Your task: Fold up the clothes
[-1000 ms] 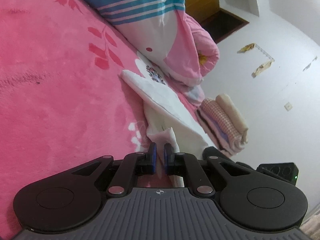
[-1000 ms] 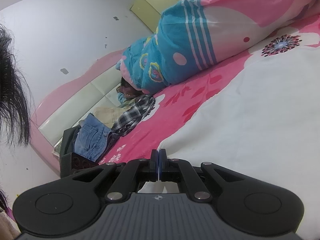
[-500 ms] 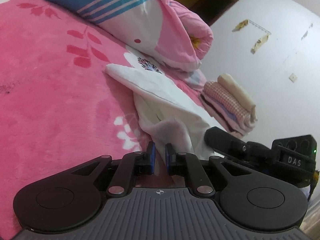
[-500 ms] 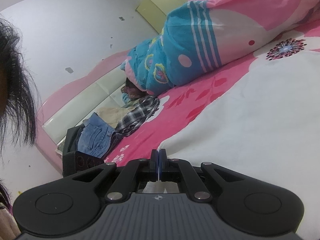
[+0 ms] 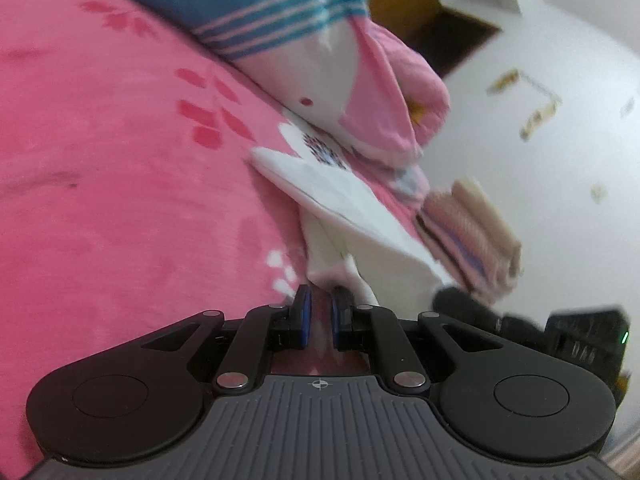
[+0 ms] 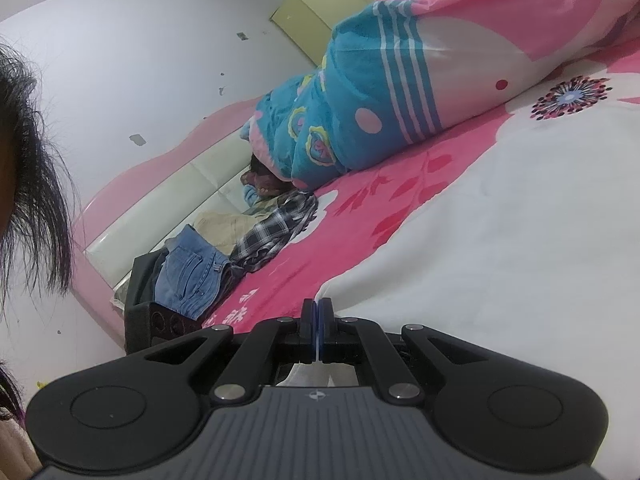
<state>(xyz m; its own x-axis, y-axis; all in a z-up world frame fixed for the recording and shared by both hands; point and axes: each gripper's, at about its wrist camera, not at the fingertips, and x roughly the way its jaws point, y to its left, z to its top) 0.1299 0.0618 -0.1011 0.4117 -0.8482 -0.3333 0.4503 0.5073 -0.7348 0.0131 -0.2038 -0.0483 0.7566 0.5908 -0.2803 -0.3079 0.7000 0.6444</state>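
Left wrist view: the left tongs (image 5: 319, 316) sit low over the pink bed cover (image 5: 120, 200), their blue pads parted by a narrow gap. A pale strip of the white garment (image 5: 352, 212) seems to run down between the pads, but I cannot tell whether they pinch it or merely flank it. The garment stretches away from the tongs as a folded white band across the bed, its far corner near a flower print. Beyond it lies a rolled quilt (image 5: 312, 40) in teal, white and pink. To the right, near the bed's edge, rests a stack of folded clothes (image 5: 468, 236), pink-checked and cream. A dark, blurred device with a green light (image 5: 580, 340) shows at lower right.

Right wrist view: the right tongs (image 6: 318, 320) are clenched, pads pressed together on the near edge of the white garment (image 6: 500, 240), which spreads broad and flat over the bed to the right. Farther off, by the headboard (image 6: 160, 208), lie blue jeans (image 6: 188, 276) and a plaid shirt (image 6: 276, 232), heaped beside the quilt (image 6: 360, 96). Dark hair (image 6: 36, 184) of the person fills the left edge.
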